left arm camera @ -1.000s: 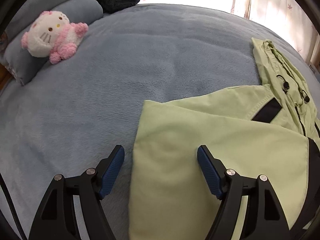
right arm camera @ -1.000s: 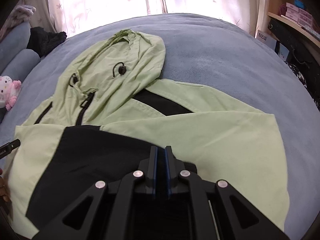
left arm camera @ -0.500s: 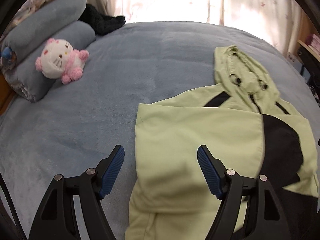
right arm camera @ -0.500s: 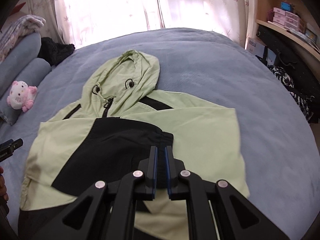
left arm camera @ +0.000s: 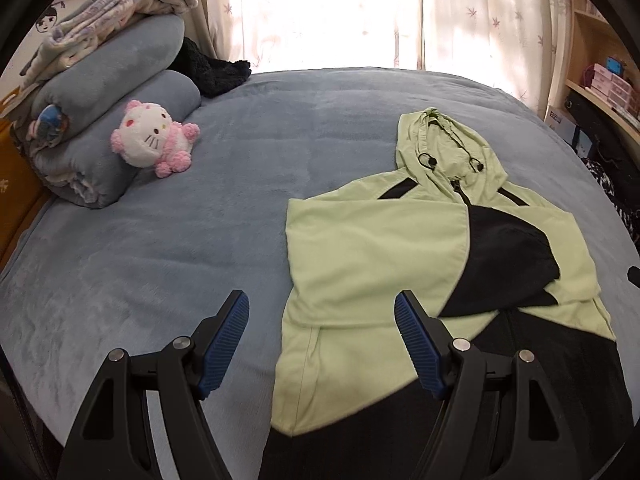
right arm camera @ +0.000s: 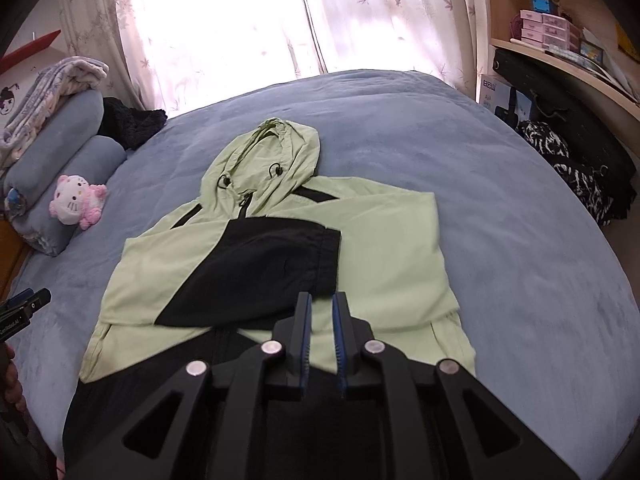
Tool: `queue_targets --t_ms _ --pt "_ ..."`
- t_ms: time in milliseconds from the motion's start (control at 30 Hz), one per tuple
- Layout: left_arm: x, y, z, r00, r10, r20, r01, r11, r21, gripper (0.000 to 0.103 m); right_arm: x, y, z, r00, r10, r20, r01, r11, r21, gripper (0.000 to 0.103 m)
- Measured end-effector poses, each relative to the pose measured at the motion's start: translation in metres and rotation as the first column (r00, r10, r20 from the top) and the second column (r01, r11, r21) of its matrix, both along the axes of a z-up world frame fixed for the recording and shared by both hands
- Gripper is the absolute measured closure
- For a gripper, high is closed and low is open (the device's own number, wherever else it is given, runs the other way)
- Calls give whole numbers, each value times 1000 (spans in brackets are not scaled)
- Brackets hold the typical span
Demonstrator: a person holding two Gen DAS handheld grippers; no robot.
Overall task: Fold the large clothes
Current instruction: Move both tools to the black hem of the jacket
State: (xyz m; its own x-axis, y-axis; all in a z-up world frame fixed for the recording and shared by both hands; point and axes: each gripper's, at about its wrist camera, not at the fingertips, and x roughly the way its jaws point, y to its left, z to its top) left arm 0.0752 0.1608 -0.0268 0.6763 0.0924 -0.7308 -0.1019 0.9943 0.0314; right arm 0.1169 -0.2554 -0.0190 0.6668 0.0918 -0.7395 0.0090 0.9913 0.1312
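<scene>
Light green hooded jacket with black panels lies flat on the blue-grey plush bed cover, hood at the far end, both sleeves folded in across the chest. Left tongs spread wide, holding nothing, hovering over the jacket's near left edge. Right tongs parted by a narrow gap above the near middle of the jacket; apparently nothing between the pads, though contact below is hidden. Pink-and-white plush cat rests against rolled grey-blue blankets, far left.

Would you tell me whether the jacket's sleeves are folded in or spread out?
Folded in: both sleeves of the jacket lie crossed over its chest, hood flat above.
</scene>
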Motion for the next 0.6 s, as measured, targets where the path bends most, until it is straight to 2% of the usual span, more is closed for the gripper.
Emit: queue_targets --t_ms 100,300,400,467,533,600 --pt "-28 1 3 1000 4 0 -4 1000 -3 29 -24 -2 2 1000 2 8 -2 1000 -1 78" --pt "-75 2 2 1000 1 -20 -2 1000 -22 29 -69 -3 6 1000 24 17 -24 1000 4 78" --pt "-97 1 1 1000 -2 -16 2 1000 1 29 -91 -4 7 999 35 25 -35 999 7 76" --pt "-112 2 -3 1000 -2 -23 2 1000 18 29 -105 -6 6 999 42 28 -42 999 13 70" --pt "-125 3 -9 999 -8 -35 9 1000 18 29 -124 -8 2 998 45 32 -45 999 15 56" --pt "-139 5 -16 999 -14 -42 14 1000 14 29 -137 -12 -2 998 48 32 -48 999 6 54"
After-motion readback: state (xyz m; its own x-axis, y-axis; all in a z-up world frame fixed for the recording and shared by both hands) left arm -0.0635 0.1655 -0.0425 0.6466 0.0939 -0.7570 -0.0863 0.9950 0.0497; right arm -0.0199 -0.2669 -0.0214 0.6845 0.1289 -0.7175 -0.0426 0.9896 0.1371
